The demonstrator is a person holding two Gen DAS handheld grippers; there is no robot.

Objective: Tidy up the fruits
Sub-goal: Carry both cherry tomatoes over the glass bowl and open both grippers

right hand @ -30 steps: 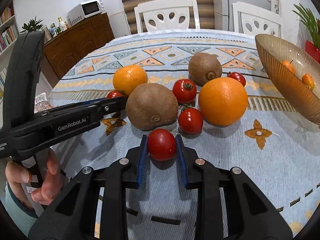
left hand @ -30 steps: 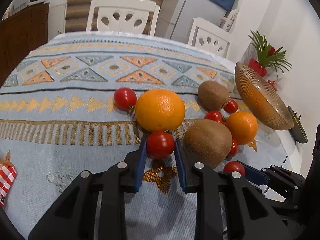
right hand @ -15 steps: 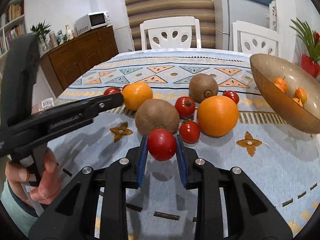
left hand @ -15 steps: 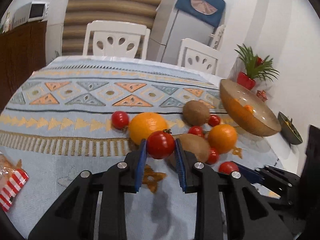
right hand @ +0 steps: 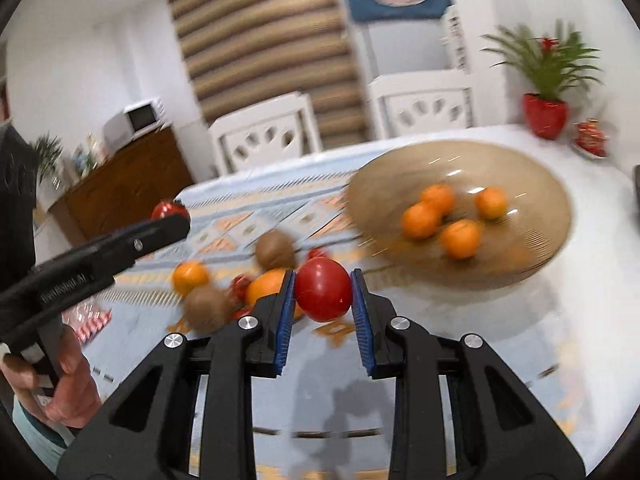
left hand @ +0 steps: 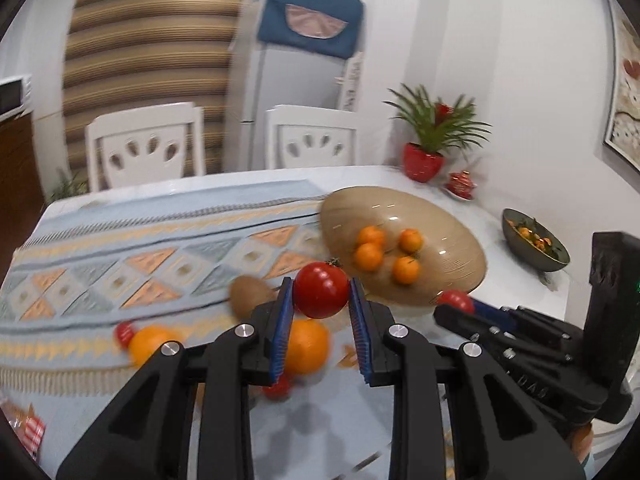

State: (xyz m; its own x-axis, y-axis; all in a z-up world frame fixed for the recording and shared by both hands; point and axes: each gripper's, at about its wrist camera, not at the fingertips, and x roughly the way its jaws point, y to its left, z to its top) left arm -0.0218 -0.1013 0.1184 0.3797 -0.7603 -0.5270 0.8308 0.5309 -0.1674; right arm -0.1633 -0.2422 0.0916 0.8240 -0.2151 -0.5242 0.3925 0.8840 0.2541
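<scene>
My left gripper (left hand: 320, 294) is shut on a red tomato (left hand: 320, 289) and holds it in the air above the patterned tablecloth. My right gripper (right hand: 323, 292) is shut on a second red tomato (right hand: 323, 289), also off the table. An amber glass bowl (left hand: 452, 240) with several small tangerines (left hand: 370, 257) stands ahead and to the right of both. Below the grippers lie two oranges (left hand: 306, 346), two kiwis (right hand: 276, 248) and a few small tomatoes (left hand: 124, 332). In the right wrist view the left gripper (right hand: 176, 220) crosses the left side, a hand (right hand: 68, 384) on its grip.
A small dark bowl (left hand: 536, 244) of fruit sits near the table's right edge, beyond the amber bowl. A red potted plant (left hand: 424, 160) stands at the far right corner. White chairs (left hand: 148, 144) line the far side. A red-checked packet (left hand: 28, 428) lies at the near left.
Both grippers have risen with their tomatoes and swung right toward the amber bowl. The fruit pile has dropped lower in both views, and the bowl's inside shows.
</scene>
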